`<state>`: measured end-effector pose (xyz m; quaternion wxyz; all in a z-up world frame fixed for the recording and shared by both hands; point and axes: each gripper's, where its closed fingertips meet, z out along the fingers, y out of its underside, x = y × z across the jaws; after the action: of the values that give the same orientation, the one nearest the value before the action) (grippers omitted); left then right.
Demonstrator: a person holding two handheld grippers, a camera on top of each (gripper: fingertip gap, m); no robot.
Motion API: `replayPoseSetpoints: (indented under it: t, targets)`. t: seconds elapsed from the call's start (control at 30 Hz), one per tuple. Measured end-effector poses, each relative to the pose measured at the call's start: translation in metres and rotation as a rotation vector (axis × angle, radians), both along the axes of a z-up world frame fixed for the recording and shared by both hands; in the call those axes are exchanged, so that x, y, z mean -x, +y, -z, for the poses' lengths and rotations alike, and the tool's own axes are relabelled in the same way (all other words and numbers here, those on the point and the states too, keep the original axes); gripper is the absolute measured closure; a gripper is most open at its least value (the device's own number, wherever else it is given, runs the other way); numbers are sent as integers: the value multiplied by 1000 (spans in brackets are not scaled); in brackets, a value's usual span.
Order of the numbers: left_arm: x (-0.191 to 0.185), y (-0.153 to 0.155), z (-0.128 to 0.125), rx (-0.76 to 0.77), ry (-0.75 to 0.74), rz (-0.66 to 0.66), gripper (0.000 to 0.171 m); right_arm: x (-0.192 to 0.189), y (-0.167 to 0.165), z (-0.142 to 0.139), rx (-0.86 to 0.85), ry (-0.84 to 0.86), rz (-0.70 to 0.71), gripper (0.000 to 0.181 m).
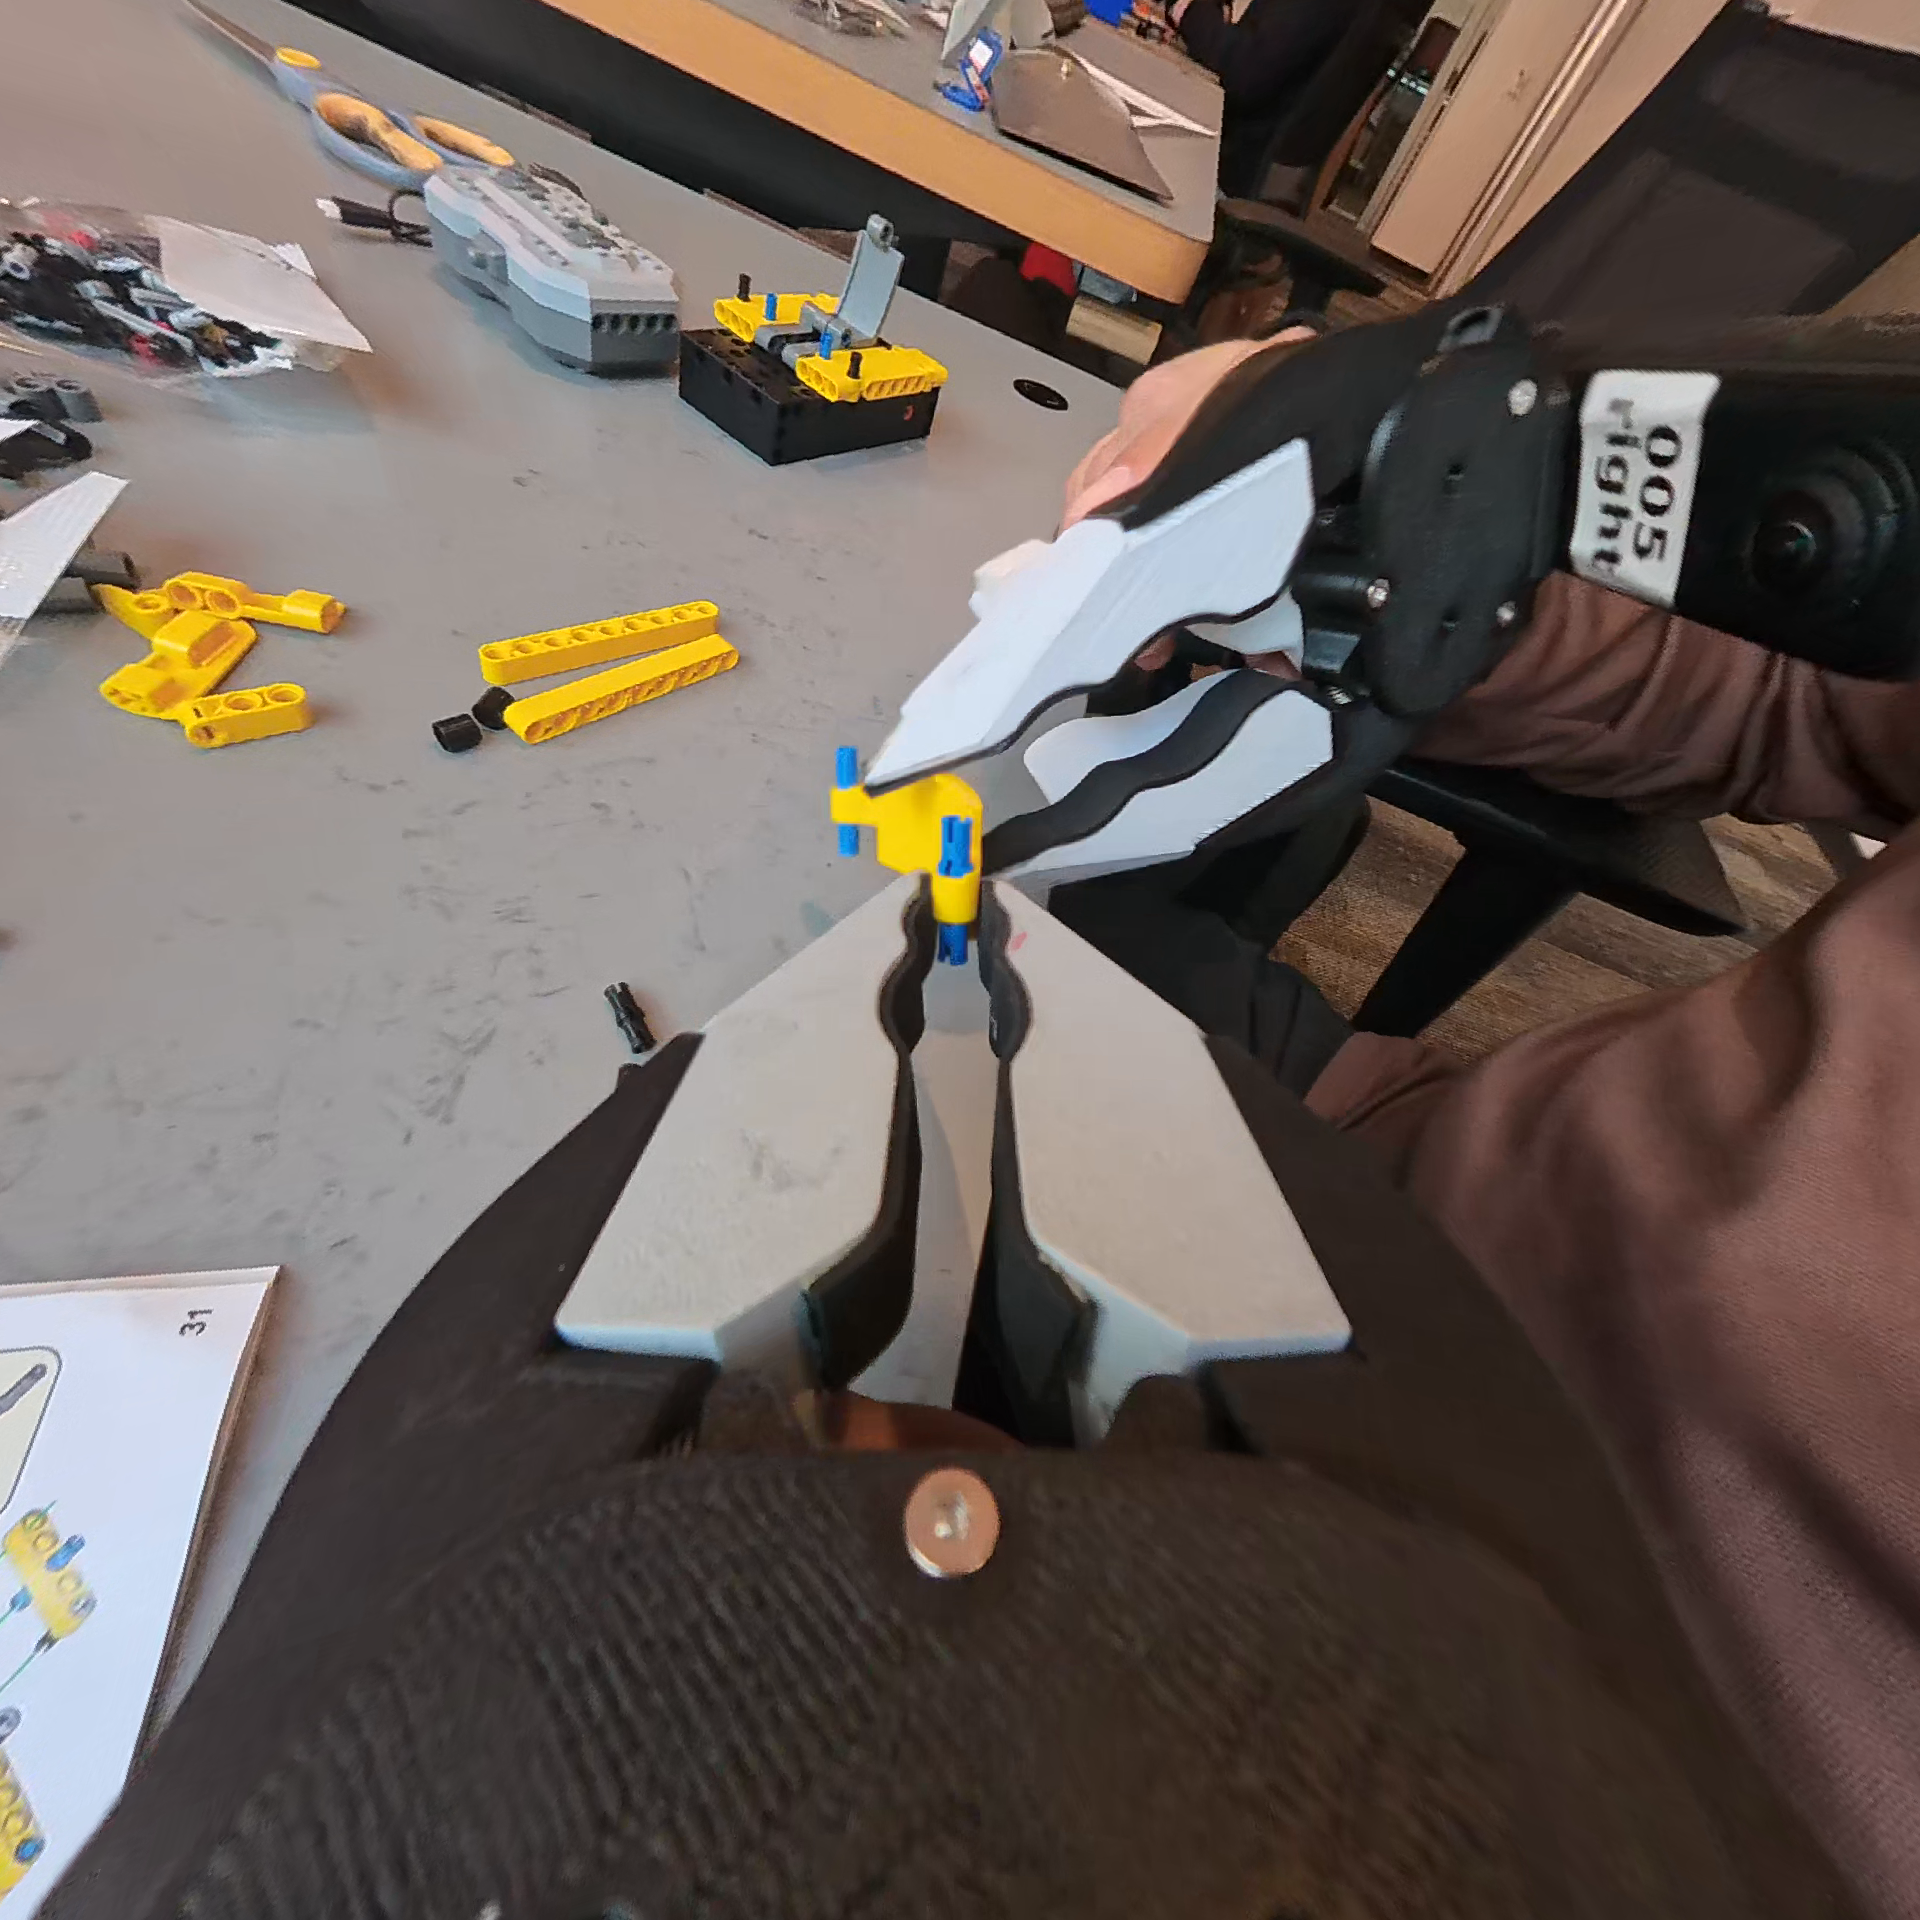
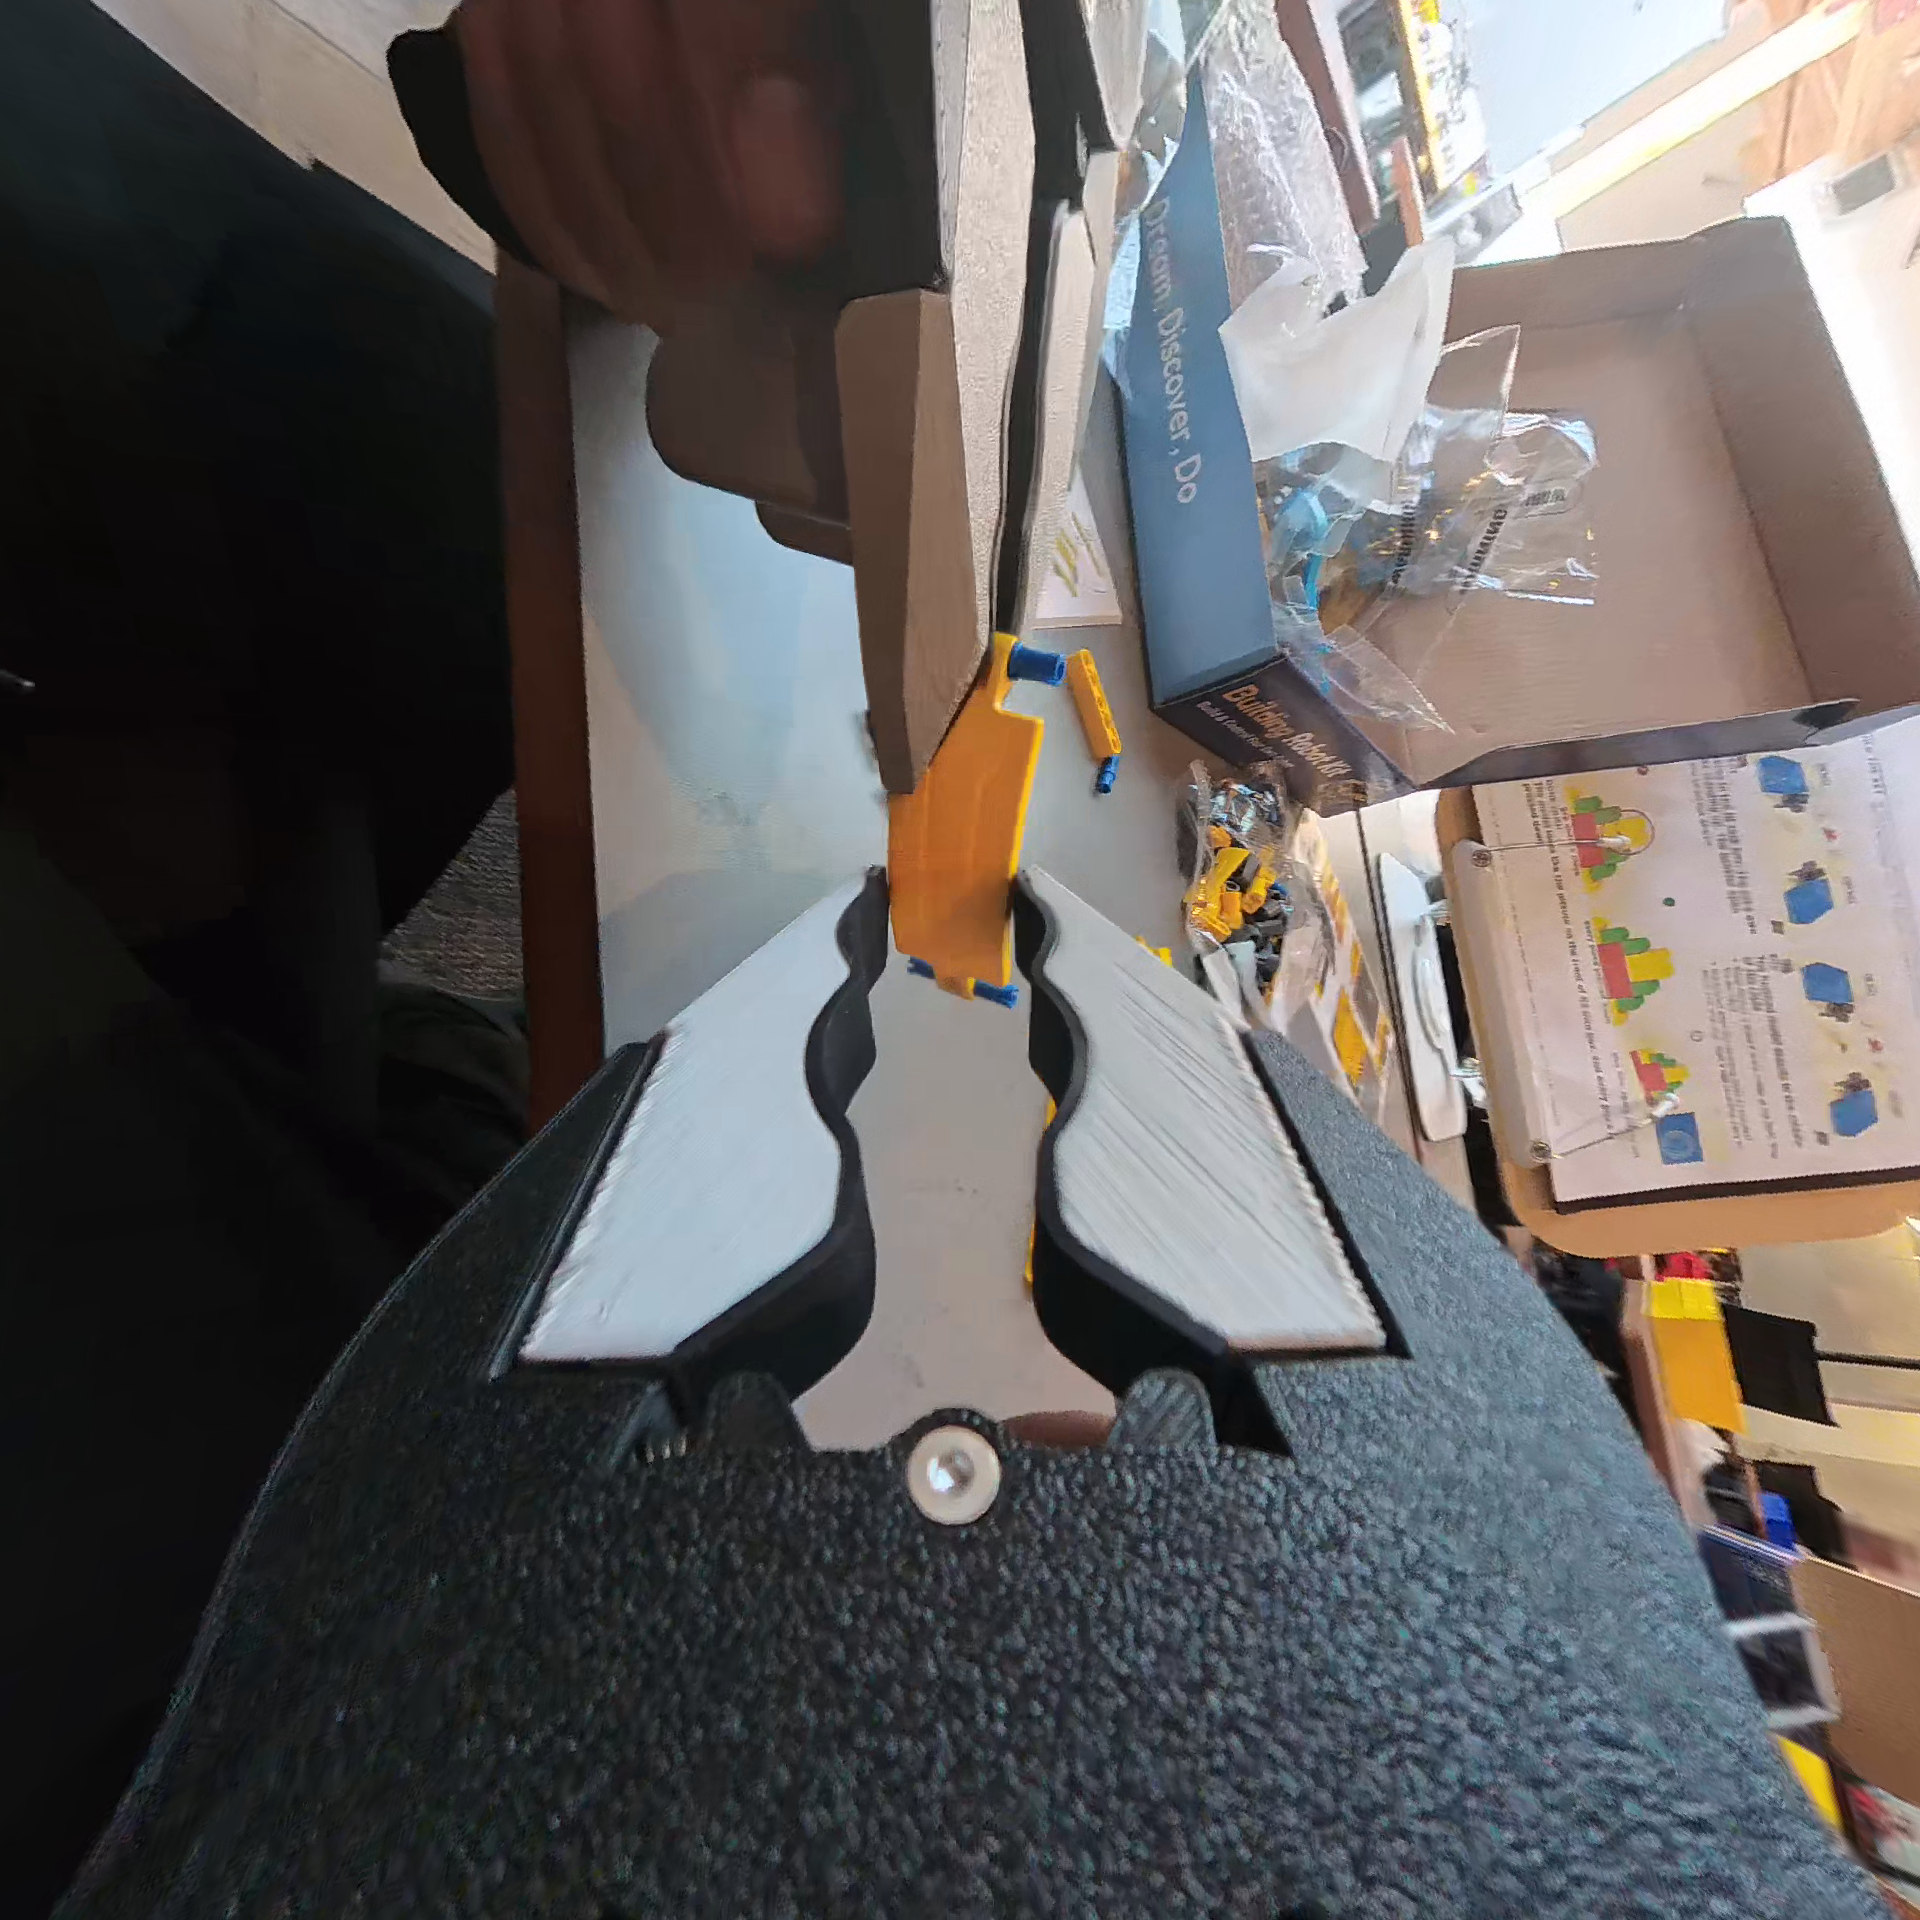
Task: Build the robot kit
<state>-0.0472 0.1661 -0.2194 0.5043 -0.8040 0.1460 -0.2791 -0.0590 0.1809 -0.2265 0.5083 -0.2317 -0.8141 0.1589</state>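
Note:
A small yellow angled building piece with blue pins (image 1: 904, 816) is held in the air above the grey table (image 1: 416, 935). My left gripper (image 1: 951, 899) is shut on its lower end. My right gripper (image 1: 935, 812) comes in from the right, held by a gloved hand, and is shut on its upper part. In the right wrist view the same yellow piece (image 2: 961, 831) sits between my right gripper's (image 2: 953, 883) tips. The left gripper (image 2: 982, 634) reaches down from above onto its far end.
On the table lie two long yellow beams (image 1: 608, 670), a heap of yellow connectors (image 1: 203, 655), a loose black pin (image 1: 629, 1016), a black-and-yellow assembly (image 1: 810, 384), a grey hub (image 1: 551, 249), scissors (image 1: 384, 135), a parts bag (image 1: 104, 291), an instruction booklet (image 1: 104, 1507). An open cardboard box (image 2: 1662, 520) stands beyond. Only a small space, under 4 cm, lies between the two pairs of fingers. About 25 cm separates my right fingertips from the black-and-yellow assembly (image 1: 810, 384).

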Motion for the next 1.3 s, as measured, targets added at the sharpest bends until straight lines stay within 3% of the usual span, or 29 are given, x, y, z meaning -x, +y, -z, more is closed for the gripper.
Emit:
replayPoseSetpoints:
  t: [0.2,0.33,0.47,0.7,0.87,0.97,1.1,1.3]
  targets:
    - [-10,-7,2,-11,30,80,168,-6,-7,2,143,-41,-58,156]
    - [-21,-18,1,-42,55,171,168,-14,-24,3,355,-131,-131,146]
    - [-31,-31,-4,-142,118,241,168,-25,-39,1,478,-212,-217,164]
    - [-30,-31,-9,-186,122,224,168,-29,-41,-10,606,-227,-259,169]
    - [-23,-25,-19,-251,261,167,163,-32,-44,-20,672,-214,-298,178]
    - [-5,-17,-6,-226,351,87,164,-23,-28,-22,671,-176,-226,178]
    - [7,-12,-15,-226,265,19,152,-17,-3,-15,627,-163,-120,178]
    - [11,-13,-33,-327,201,-37,154,-22,27,8,486,-276,19,179]
